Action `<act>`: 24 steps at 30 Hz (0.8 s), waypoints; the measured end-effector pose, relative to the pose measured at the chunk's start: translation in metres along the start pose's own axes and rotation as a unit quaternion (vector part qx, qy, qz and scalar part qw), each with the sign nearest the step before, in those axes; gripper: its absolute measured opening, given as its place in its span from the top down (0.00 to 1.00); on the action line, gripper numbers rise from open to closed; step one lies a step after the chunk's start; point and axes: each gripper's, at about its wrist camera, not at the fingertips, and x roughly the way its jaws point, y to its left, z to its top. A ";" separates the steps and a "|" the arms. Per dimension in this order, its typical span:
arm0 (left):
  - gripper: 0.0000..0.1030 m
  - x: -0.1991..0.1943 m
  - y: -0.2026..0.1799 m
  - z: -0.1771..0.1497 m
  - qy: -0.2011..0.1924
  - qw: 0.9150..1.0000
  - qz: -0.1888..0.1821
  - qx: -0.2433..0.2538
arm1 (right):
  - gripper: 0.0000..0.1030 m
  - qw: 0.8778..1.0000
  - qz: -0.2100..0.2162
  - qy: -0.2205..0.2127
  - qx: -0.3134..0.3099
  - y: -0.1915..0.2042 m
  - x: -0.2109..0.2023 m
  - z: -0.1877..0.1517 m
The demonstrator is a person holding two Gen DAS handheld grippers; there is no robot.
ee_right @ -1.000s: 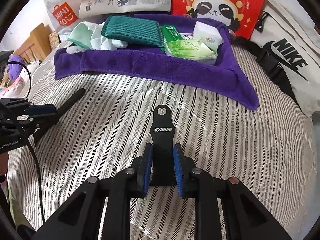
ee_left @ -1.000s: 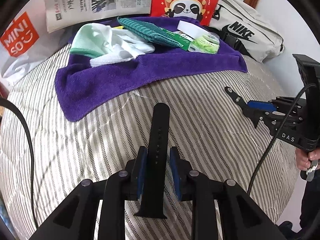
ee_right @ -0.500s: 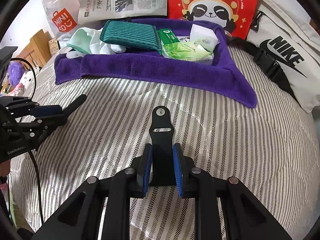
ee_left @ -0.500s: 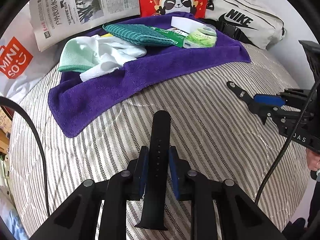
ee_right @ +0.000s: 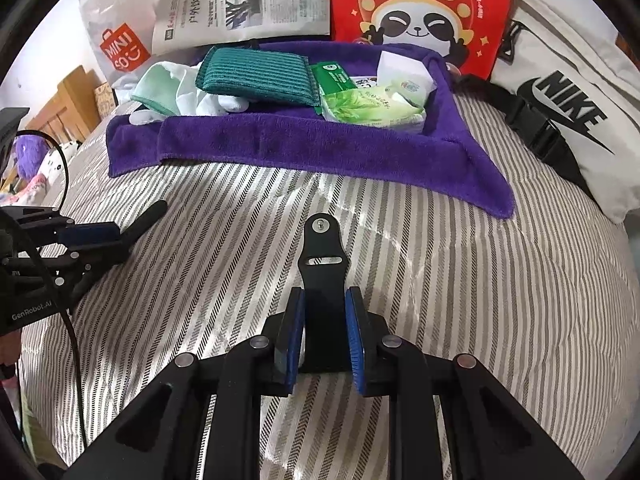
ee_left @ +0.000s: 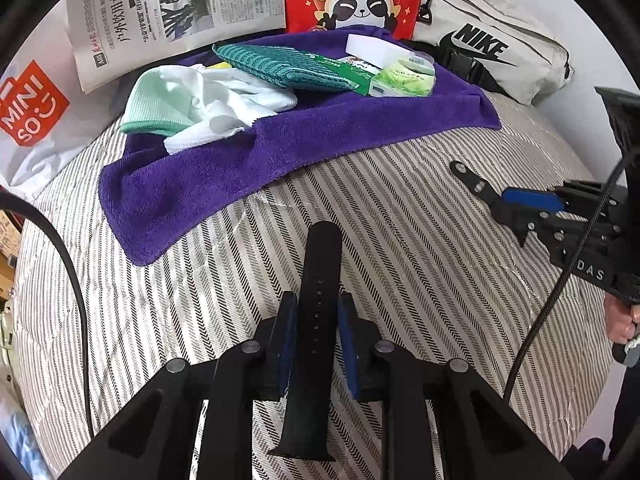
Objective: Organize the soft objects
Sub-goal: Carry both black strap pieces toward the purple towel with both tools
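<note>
My left gripper (ee_left: 317, 309) is shut on a long black watch strap with holes (ee_left: 320, 264), held above the striped bed. My right gripper (ee_right: 325, 308) is shut on the short black strap piece with a pin and slot (ee_right: 322, 252). Each gripper shows in the other's view: the right one with its strap (ee_left: 472, 184) at the right, the left one (ee_right: 132, 226) at the left. Ahead lies a purple towel (ee_right: 304, 148) bearing a teal cloth (ee_right: 256, 76), white and mint cloths (ee_left: 192, 100), a green tissue pack (ee_right: 372, 110) and a white block (ee_left: 376, 49).
Behind the towel stand a newspaper (ee_left: 172, 12), a red panda bag (ee_right: 420, 12), a Miniso bag (ee_left: 28, 112) and a white Nike bag with a black buckle strap (ee_right: 568, 112). The striped quilt (ee_right: 440, 280) lies between grippers and towel. Cables hang at the sides.
Both grippers have drawn slightly nearer the purple towel, still holding their strap pieces. The grips have not changed.
</note>
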 end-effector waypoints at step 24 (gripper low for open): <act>0.81 -0.019 0.019 -0.002 -0.015 0.998 -0.046 -0.031 | 0.79 0.999 0.034 0.035 0.009 -0.002 0.000 0.006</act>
